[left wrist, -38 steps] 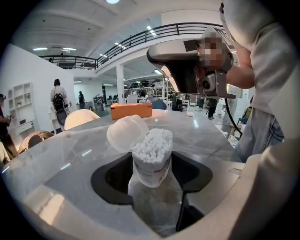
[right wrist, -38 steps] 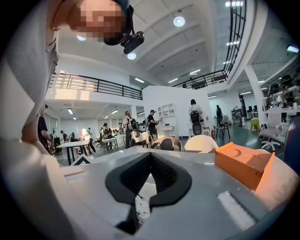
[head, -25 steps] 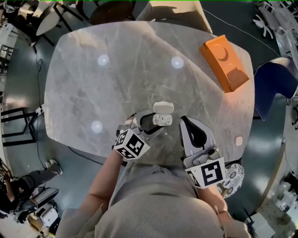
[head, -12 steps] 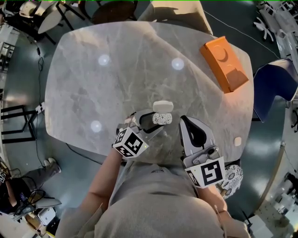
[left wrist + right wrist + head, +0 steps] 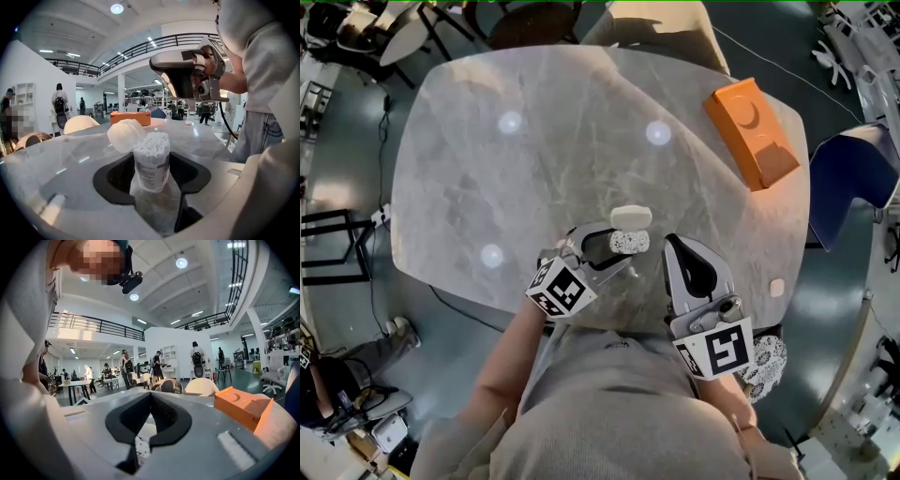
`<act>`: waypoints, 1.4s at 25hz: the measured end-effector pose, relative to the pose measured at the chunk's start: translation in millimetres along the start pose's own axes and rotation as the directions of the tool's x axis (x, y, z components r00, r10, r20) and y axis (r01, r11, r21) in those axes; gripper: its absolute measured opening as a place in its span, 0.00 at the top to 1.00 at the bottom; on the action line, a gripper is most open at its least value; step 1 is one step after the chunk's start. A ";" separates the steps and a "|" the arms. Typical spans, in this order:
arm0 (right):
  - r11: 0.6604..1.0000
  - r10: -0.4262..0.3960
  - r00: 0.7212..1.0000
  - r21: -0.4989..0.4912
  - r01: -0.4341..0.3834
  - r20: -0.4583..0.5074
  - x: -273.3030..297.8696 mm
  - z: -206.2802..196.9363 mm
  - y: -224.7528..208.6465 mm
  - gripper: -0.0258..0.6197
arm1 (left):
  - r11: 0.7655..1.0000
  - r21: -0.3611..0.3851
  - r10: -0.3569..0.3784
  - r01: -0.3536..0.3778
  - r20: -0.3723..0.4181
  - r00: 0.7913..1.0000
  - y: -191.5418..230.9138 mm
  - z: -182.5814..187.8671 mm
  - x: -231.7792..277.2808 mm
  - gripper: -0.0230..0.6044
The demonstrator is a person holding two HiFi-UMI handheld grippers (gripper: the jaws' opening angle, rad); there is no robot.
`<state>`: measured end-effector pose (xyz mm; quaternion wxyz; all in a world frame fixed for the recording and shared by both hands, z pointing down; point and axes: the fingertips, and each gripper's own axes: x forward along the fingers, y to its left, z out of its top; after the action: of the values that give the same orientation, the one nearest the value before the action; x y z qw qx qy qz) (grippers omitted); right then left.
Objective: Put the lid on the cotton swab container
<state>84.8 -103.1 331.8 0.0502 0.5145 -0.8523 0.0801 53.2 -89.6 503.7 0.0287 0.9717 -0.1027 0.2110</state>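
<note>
Standing uncapped: cotton swab container point(image 5: 151, 161) brimful; lid point(image 5: 123, 135) just beside.

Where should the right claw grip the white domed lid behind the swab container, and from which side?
Probably grip the white domed plastic lid by its two long edges, coming in from the right. From overhead it is an oblong, longer side to side, and the clear cotton swab container blocks its near side. The right claw is shut; open it first.
</note>
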 end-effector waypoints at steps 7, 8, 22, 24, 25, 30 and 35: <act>1.000 0.006 1.000 -0.010 -0.006 0.010 -0.1 3.0 0.3 0.96 | 1.000 -0.012 0.027 -0.026 0.054 0.998 3.9 13.9 -7.5 0.59; 1.000 0.006 1.000 -0.011 -0.006 0.012 0.4 3.9 0.5 0.96 | 1.000 -0.008 0.026 -0.026 0.057 0.998 4.4 15.8 -9.3 0.59; 1.000 -0.002 0.999 -0.026 0.003 0.040 -2.2 18.7 0.6 0.96 | 0.999 0.007 0.036 -0.038 0.159 0.987 5.5 55.1 -30.4 0.60; 1.000 0.000 0.999 -0.029 0.001 0.040 -2.7 20.1 1.0 0.96 | 0.999 0.013 0.033 -0.035 0.168 0.985 4.6 60.1 -33.0 0.60; 1.000 0.001 0.999 -0.030 0.000 0.039 -2.2 20.5 1.1 0.96 | 0.999 0.017 0.030 -0.033 0.173 0.985 4.6 62.2 -34.3 0.60; 0.999 0.007 0.999 -0.038 -0.006 0.043 0.9 23.2 2.7 0.96 | 0.999 0.034 0.011 -0.019 0.207 0.978 2.6 73.3 -43.5 0.62; 0.999 0.009 0.999 -0.043 -0.007 0.046 2.2 27.2 6.0 0.96 | 0.999 0.031 0.004 -0.012 0.227 0.974 4.7 80.3 -49.4 0.64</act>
<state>78.4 -107.4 304.9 0.0412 0.5117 -0.8567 0.0503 40.7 -92.9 410.2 0.0005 0.9893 -0.1058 0.1001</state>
